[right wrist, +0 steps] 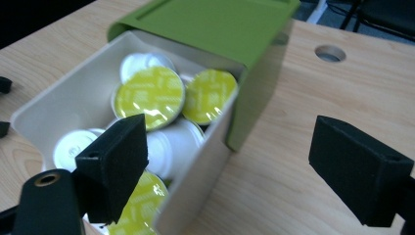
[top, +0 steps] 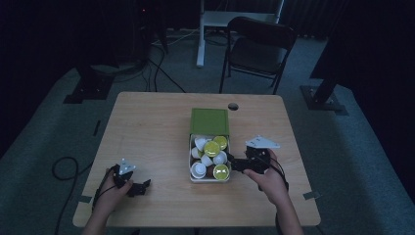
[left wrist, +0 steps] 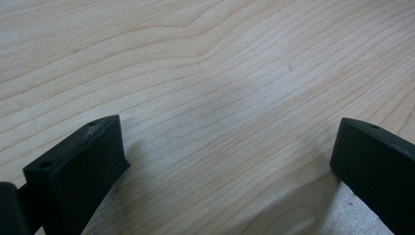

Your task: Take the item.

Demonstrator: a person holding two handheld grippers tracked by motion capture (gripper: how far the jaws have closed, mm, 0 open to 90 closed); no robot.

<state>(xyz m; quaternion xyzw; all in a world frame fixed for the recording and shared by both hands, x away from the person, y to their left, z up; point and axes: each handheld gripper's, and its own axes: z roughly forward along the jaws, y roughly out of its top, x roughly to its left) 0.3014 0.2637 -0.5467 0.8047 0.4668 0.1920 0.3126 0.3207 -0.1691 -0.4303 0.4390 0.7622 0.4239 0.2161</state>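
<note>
A green box sleeve [top: 209, 121] lies mid-table, with a white drawer [top: 190, 164] pulled out toward me. Several capsules [top: 212, 148] with yellow-green or white lids lie in it. My right gripper [top: 231, 164] hovers at the drawer's right side, pointing left. In the right gripper view the right gripper [right wrist: 230, 147] is open and straddles the drawer's wall [right wrist: 195, 181]: one jaw over the capsules [right wrist: 149, 95], the other over bare wood. Nothing is held. The sleeve [right wrist: 215, 24] covers the drawer's far end. My left gripper [top: 143, 186] rests near the table's front left; the left gripper [left wrist: 220, 142] is open over bare wood.
A round cable hole [top: 233, 106] sits in the table behind the sleeve. A dark folding chair [top: 259, 46] and a white stand stand on the floor beyond the table. Cables lie on the floor at left. Bare wood surrounds the box on both sides.
</note>
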